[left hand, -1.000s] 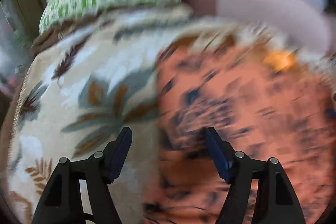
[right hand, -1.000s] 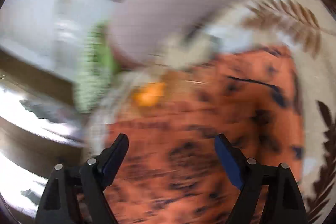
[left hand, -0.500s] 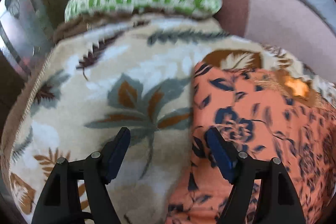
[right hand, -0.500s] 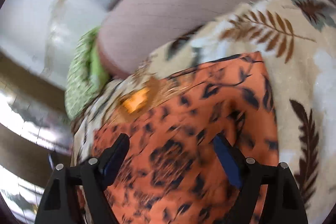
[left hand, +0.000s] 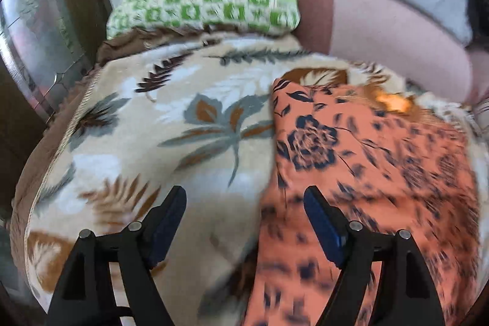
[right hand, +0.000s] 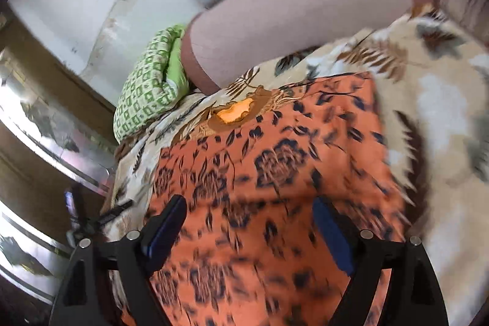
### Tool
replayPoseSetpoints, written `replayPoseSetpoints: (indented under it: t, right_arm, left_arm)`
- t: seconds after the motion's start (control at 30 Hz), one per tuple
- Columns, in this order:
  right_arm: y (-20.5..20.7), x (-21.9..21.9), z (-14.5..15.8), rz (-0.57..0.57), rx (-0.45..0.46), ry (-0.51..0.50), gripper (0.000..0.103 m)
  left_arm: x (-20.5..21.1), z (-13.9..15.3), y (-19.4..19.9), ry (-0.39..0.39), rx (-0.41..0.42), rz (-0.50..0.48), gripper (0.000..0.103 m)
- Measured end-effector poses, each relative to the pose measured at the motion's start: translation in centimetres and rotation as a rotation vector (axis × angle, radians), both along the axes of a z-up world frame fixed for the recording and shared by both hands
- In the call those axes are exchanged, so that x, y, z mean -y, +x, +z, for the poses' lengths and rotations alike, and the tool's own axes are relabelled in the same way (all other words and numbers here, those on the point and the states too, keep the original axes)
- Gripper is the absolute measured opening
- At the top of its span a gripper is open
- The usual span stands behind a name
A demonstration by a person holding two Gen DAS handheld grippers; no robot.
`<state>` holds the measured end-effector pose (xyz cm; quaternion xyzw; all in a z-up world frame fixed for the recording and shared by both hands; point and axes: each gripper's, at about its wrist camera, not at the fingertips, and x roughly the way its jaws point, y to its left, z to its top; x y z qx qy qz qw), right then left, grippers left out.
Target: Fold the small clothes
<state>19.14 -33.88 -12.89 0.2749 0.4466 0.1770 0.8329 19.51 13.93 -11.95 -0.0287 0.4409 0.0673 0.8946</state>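
Orange floral garment (left hand: 366, 173) is spread flat on the leaf-print blanket (left hand: 159, 124), at the right of the left wrist frame. Left gripper (left hand: 244, 222) is opening and right gripper (right hand: 249, 222) is spread; both are empty. One edge should be pinched at matching points and carried over evenly.

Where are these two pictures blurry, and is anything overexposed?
Left wrist view: orange floral garment smears toward the lower right; green pillow fairly sharp. Right wrist view: garment streaks near the fingers; glare washes out the shiny metal surface at left.
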Motion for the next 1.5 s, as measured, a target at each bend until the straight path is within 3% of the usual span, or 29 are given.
replayPoseSetpoints:
  t: [0.13, 0.2, 0.37, 0.67, 0.87, 0.9, 0.93, 0.97, 1.0, 1.03, 1.13, 1.2, 1.23, 1.3, 1.33, 1.37, 1.4, 1.43, 1.5]
  right_arm:
    - [-7.1, 1.1, 0.7, -0.020, -0.008, -0.065, 0.087]
    - [-10.6, 1.9, 0.3, -0.029, -0.041, -0.116, 0.087]
    - [-17.3, 4.6, -1.6, -0.049, -0.131, -0.128, 0.087]
    - [-18.9, 7.5, -5.8, -0.100, -0.307, -0.047, 0.087]
    - [-19.2, 6.9, -6.1, -0.084, -0.323, -0.026, 0.086]
    - [-19.1, 6.9, -6.3, -0.090, -0.331, -0.020, 0.086]
    - [-19.1, 7.1, -6.6, -0.096, -0.339, 0.000, 0.080]
    - [-19.0, 7.1, -6.7, -0.096, -0.339, 0.011, 0.073]
    - [-19.1, 7.1, -6.4, -0.095, -0.328, 0.026, 0.058]
    - [-19.2, 7.1, -6.0, -0.090, -0.312, 0.035, 0.051]
    - [-18.9, 6.9, -6.1, -0.087, -0.313, 0.022, 0.052]
    - [-18.6, 7.0, -7.5, -0.094, -0.366, 0.027, 0.053]
    - [-18.6, 6.9, -8.1, -0.087, -0.387, 0.047, 0.056]
    - [-18.7, 7.1, -8.1, -0.097, -0.368, 0.081, 0.060]
    - [-18.8, 7.1, -8.1, -0.099, -0.363, 0.090, 0.059]
    - [-18.9, 7.3, -8.1, -0.106, -0.356, 0.114, 0.057]
    - [-18.9, 7.5, -8.1, -0.107, -0.357, 0.132, 0.043]
    - [-19.0, 7.6, -8.2, -0.106, -0.362, 0.146, 0.022]
    - [-19.1, 8.1, -8.4, -0.118, -0.366, 0.198, 0.020]
  left_arm:
    - [-0.8, 0.5, -7.2, -0.085, 0.005, -0.006, 0.080]
    - [-0.8, -0.3, -10.7, -0.107, -0.014, -0.011, 0.080]
    - [-0.2, -2.7, -16.5, -0.142, -0.078, -0.017, 0.080]
    - [0.1, -5.7, -19.4, -0.167, -0.175, -0.007, 0.080]
    - [-0.2, -6.0, -20.4, -0.248, -0.195, -0.033, 0.079]
    - [-0.3, -6.2, -20.4, -0.269, -0.205, -0.035, 0.076]
    - [-0.4, -6.5, -20.4, -0.284, -0.221, -0.033, 0.061]
    - [-0.5, -6.8, -20.3, -0.294, -0.239, -0.033, 0.038]
    - [-0.6, -7.0, -20.4, -0.281, -0.251, -0.020, 0.032]
    - [-0.8, -6.9, -20.5, -0.276, -0.244, -0.014, 0.028]
    - [-1.4, -7.2, -20.6, -0.317, -0.242, -0.008, 0.028]
    - [-1.6, -7.3, -20.6, -0.338, -0.234, -0.005, 0.034]
    - [-1.6, -7.3, -20.6, -0.349, -0.232, -0.016, 0.043]
    - [-1.1, -7.1, -20.6, -0.335, -0.230, -0.031, 0.047]
    - [-0.8, -7.0, -20.6, -0.309, -0.232, -0.037, 0.041]
    - [-0.5, -7.0, -20.6, -0.274, -0.232, -0.041, 0.016]
    - [-0.4, -6.9, -20.6, -0.258, -0.228, -0.044, 0.010]
    - [-0.6, -6.8, -20.6, -0.283, -0.223, -0.049, 0.009]
    - [-1.3, -6.3, -20.7, -0.338, -0.206, -0.038, 0.008]
